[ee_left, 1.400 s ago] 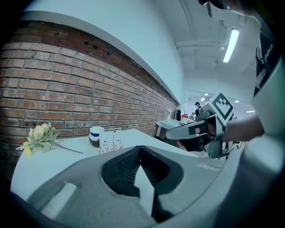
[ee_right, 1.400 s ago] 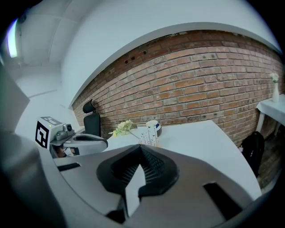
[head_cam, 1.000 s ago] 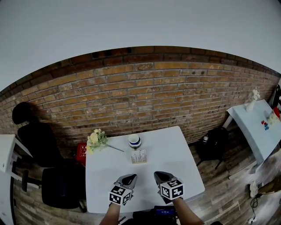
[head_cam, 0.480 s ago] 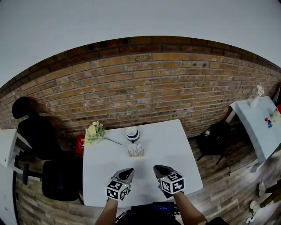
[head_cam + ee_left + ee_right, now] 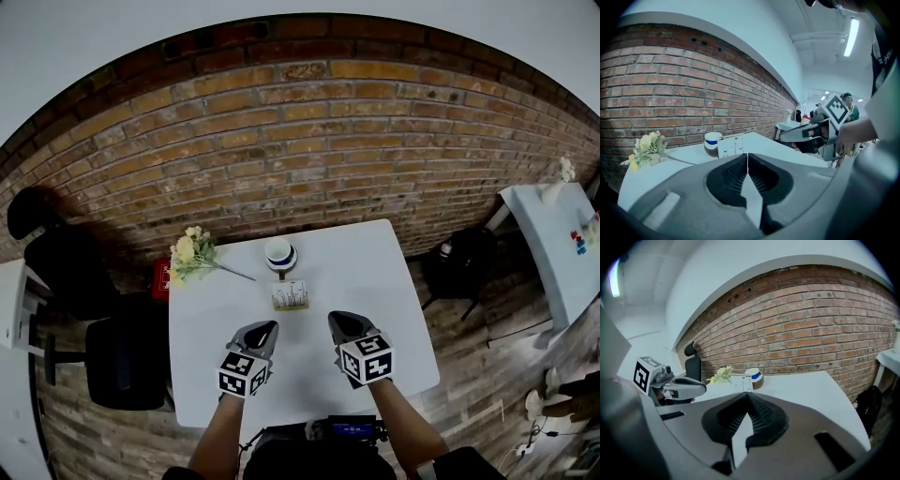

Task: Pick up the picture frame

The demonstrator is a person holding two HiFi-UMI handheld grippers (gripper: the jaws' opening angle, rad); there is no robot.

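Note:
A small white picture frame [image 5: 290, 295] stands upright near the middle of the white table [image 5: 394, 309], just in front of a white cup with a blue band [image 5: 279, 254]. It also shows past the jaw tips as the frame [image 5: 730, 147] and the frame [image 5: 742, 386]. My left gripper [image 5: 267, 328] hovers over the table a short way in front of the frame, to its left; its jaws are shut and empty. My right gripper [image 5: 334, 323] hovers beside it, in front and to the right, also shut with nothing held.
A bunch of pale yellow flowers [image 5: 192, 253] lies at the table's far left corner. A brick wall [image 5: 309, 141] runs behind the table. Black chairs [image 5: 122, 361] stand to the left, a black bag [image 5: 459, 272] to the right, and another white table [image 5: 558, 253] at far right.
Both grippers have moved forward over the table towards the frame. The head view has tilted further down, so the table sits higher in the picture. The jaws stayed shut.

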